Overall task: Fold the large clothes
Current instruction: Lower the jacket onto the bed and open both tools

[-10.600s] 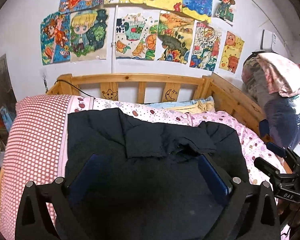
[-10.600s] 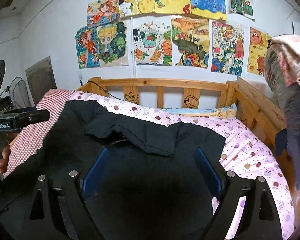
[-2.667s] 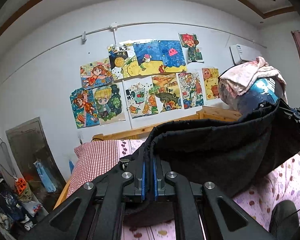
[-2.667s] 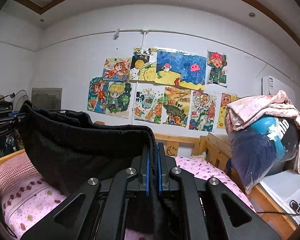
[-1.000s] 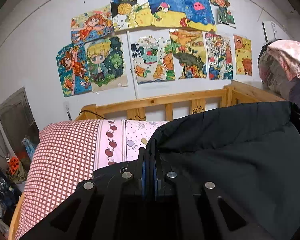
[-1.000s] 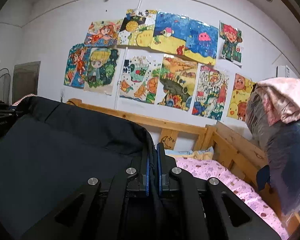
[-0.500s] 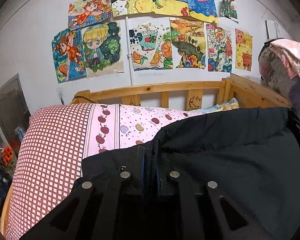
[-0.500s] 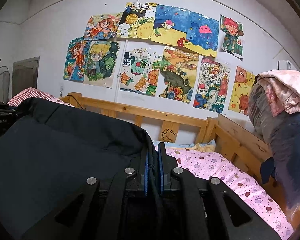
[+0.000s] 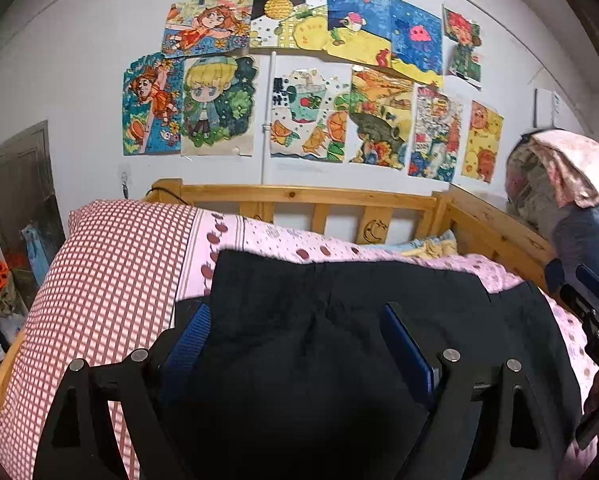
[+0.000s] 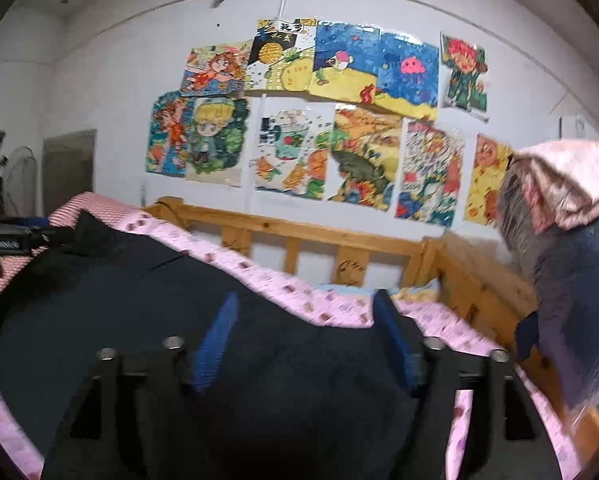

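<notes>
Both jaws now released, black garment (image 9: 339, 320) flat.

Both wrist cams sit low and close over the bed (image 9: 111, 280), facing the wooden headboard (image 9: 311, 196) and drawings (image 9: 299, 80) on the wall. Left cam sits left, right cam right; each catches the other tool at its edge. Shared: headboard, drawings, dark garment (image 9: 339, 320).

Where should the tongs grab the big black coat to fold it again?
Probably the black coat is best pinched at its far corners, reaching forward over it from the near side: that far edge lies straight and flat on the pink bedsheet, so both open tongs could pull it back evenly.
</notes>
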Available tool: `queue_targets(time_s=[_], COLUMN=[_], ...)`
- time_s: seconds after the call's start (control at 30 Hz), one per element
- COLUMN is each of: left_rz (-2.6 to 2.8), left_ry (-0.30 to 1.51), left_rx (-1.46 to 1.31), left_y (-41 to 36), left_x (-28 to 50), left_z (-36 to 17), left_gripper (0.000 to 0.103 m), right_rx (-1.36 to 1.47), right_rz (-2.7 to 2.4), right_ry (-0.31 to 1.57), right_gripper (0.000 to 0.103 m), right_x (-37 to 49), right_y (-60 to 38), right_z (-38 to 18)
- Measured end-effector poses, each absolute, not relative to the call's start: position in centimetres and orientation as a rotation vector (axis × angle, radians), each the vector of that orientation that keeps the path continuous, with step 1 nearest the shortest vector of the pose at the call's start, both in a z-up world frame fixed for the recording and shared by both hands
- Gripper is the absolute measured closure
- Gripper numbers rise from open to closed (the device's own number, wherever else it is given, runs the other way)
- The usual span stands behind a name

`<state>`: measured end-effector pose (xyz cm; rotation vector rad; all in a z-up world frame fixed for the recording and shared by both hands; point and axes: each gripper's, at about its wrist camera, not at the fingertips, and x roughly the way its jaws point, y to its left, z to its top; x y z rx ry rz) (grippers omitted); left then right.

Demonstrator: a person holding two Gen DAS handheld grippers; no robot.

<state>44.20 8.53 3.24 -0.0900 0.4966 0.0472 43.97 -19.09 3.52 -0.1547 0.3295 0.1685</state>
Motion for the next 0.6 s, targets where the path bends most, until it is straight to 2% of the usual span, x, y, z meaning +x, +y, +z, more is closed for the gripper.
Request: queue_targets(time_s=[0.13,0.3,0.6], left_rz=[-0.031,-0.164,-0.153], left_ry=[0.485,0.529,0.555], left_rx=[-0.075,-0.072,0.053], left_y=[7.8,6.2,3.3], left_x=[41.7,40.5,42.8], left_z=[2.4,0.6,-1.7], left_gripper=[0.012,0.011,0.005], right_rx=[-0.129,-0.125,-0.074], right_rz=[0.263,0.348,0.365], right_ry=[0.404,0.498,0.580], right_gripper=[0.029,0.029,0.029], right_x=[41.7,40.9,44.6], right_y=[-19.8,-19.7,-18.9], right_z=[1.8,-1.5,-4.9])
